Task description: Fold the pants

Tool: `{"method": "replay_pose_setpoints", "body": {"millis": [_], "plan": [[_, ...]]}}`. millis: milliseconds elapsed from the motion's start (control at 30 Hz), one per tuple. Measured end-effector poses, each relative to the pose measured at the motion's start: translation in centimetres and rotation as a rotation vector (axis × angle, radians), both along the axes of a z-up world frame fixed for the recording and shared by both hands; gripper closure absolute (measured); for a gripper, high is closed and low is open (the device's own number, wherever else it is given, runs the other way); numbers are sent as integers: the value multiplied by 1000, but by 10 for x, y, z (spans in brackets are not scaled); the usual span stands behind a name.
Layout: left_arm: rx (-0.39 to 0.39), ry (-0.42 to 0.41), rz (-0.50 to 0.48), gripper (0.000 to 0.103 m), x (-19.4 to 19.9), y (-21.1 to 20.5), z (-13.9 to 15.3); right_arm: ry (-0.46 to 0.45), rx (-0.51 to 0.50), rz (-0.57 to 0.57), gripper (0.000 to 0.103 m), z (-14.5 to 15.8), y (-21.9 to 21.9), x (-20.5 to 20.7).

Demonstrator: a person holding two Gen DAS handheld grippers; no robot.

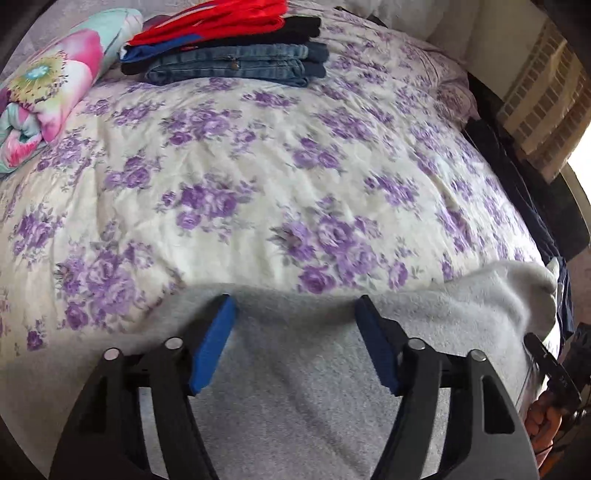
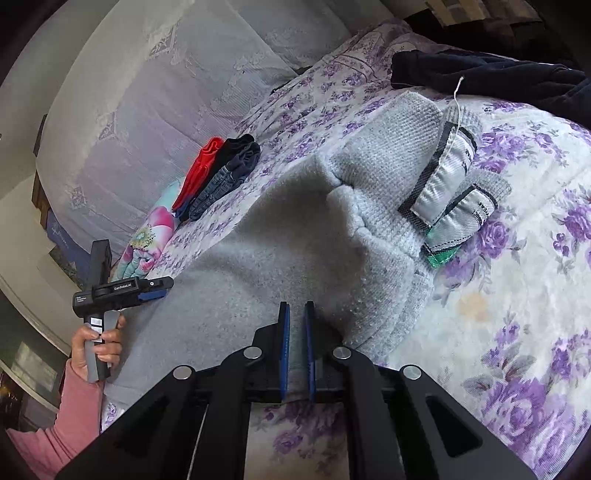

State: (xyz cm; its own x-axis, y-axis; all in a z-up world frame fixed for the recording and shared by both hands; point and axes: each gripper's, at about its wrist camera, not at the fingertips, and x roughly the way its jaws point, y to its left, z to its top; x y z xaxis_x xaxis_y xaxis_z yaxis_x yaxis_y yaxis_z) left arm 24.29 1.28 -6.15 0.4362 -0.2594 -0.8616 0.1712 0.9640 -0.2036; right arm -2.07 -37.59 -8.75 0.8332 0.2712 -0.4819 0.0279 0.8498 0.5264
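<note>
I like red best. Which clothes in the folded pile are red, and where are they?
The red pants lie on top of the pile, above the black pair and the blue jeans. Only that piece is bright red.

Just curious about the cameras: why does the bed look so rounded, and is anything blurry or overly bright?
Left wrist view: fisheye bulges the floral bedspread, slight motion smear, window glare far right. Right wrist view: sharper, dark vignetted corners, grey sweatpants evenly lit.

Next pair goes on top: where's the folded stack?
Left wrist view, top centre: the stack sits at the bed's far side, right of the floral bundle.
</note>
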Motion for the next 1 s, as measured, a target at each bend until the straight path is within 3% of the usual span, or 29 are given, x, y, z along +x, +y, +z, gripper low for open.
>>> {"method": "replay_pose_setpoints", "body": {"millis": [33, 100, 133, 233, 333, 433, 467, 500, 567, 600, 633, 667, 700, 767, 867, 933, 1000], "plan": [[56, -27, 55, 45, -4, 7, 8, -1, 1, -1, 95, 0, 0, -1], [242, -122, 190, 23, -18, 22, 25, -1, 3, -1, 95, 0, 0, -1], [254, -145, 198, 21, -31, 28, 33, -2, 7, 0, 95, 0, 0, -1], [117, -162, 81, 18, -83, 26, 52, -5, 16, 6, 94, 0, -1, -1], [175, -197, -8, 12, -135, 5, 40, -8, 14, 13, 92, 0, -1, -2], [211, -80, 12, 11, -162, 17, -8, -7, 3, 8, 92, 1, 3, -2], [176, -86, 19, 10, -172, 27, -21, -6, 3, 11, 92, 1, 3, -2], [180, -149, 14, 10, -187, 31, -20, -5, -1, 11, 92, 2, 4, -1], [216, -170, 16, 11, -205, 32, -13, 3, -24, -12, 92, 5, 7, -2], [209, -167, 23, 11, -210, 35, -7, 19, -60, -53, 91, 11, 13, -3], [196, -166, 28, 11, -212, 38, -1, 27, -100, -87, 79, 20, 22, -4], [170, -174, 30, 11, -213, 40, 8, -6, -133, -80, 59, 31, 35, -3], [139, -195, 23, 11, -215, 38, 18, -59, -169, -48, 54, 44, 51, -2], [85, -245, -7, 10, -210, 26, 34, -119, -262, 59, 50, 64, 90, 12], [82, -252, -34, 7, -190, -3, 29, -74, -334, 222, 49, 68, 131, 57], [108, -174, -12, 7, -172, -14, 6, 7, -358, 284, 49, 59, 134, 92], [82, -91, -4, 5, -160, -9, -20, 95, -455, 218, 49, 51, 114, 118]]}}
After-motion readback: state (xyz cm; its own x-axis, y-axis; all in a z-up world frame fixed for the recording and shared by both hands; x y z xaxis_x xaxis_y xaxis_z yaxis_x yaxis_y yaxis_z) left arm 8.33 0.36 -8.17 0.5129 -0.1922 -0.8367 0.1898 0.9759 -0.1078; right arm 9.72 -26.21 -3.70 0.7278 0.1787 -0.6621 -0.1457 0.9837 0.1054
